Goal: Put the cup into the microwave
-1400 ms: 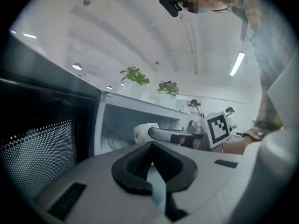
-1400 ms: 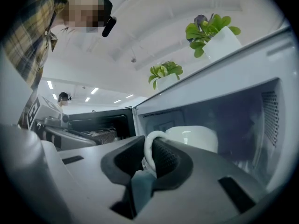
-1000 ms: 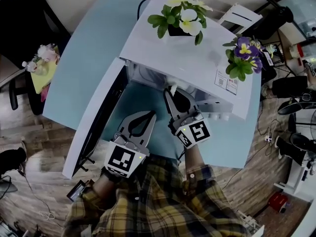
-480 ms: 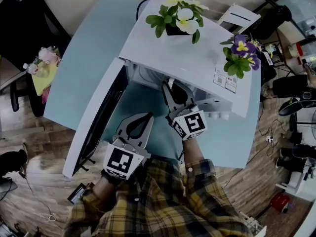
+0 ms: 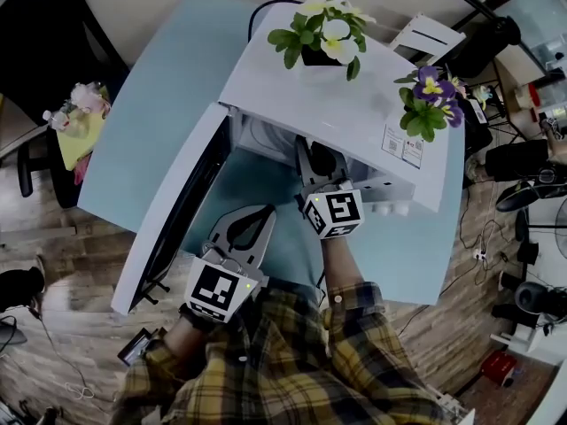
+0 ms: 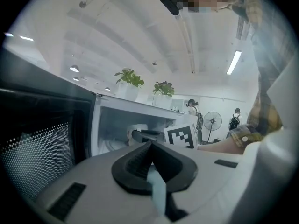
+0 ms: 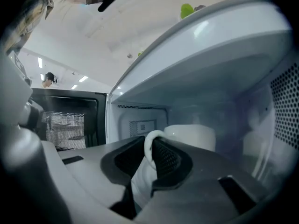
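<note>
Wooden floor surrounds the pale blue table (image 5: 151, 104) you stand at. On it the white microwave (image 5: 345, 104) has its door (image 5: 164, 237) swung wide, off to the left of your left gripper (image 5: 241, 233). That gripper hangs outside the opening, jaws together on nothing. Your right gripper (image 7: 152, 141) is inside the cavity, clamped on the handle (image 7: 147, 148) of the white cup (image 7: 194, 136). The cup sits just ahead of its tips, under the microwave's roof. No view shows whether the cup's base touches the oven floor. Setting it down looks like the step in hand. Keep the cup level and lower it until it bears its own weight. Then part the jaws and draw straight back, so you don't drag the handle.
</note>
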Available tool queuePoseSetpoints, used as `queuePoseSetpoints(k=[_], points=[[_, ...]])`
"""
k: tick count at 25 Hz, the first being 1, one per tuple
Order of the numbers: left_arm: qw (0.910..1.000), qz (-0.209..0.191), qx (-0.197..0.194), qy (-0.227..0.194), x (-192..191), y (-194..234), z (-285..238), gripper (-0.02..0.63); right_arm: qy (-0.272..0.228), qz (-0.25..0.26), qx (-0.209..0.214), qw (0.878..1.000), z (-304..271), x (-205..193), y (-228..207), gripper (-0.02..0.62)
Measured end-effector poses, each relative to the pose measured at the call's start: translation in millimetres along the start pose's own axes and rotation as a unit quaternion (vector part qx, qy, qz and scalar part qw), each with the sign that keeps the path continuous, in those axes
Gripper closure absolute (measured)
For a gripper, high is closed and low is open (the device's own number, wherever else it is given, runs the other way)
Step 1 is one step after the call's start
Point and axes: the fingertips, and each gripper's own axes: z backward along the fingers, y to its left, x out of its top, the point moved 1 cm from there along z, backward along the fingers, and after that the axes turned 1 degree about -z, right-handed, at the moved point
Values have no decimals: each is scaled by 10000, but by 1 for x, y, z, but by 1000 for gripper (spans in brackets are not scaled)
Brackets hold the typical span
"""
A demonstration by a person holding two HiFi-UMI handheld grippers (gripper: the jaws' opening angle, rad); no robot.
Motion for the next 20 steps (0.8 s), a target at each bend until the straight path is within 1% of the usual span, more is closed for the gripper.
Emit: queuePoseSetpoints(k=[4,9,17,20], points=[[10000,8,-30,-32,0,-2,1,614,195,-1,0,9998,0,-5,3,540],[9999,57,-34,-94,0,-3,2,614,333,-77,-123,9993,3,-10,3,540],[9999,81,-59,-45,-5,-3,2,614,553,101,-95,9984,6,-28,9,540],[9999,84,-90,-19,-6,-5,1,612,664,87,-81,9977,6,-33,11,540]])
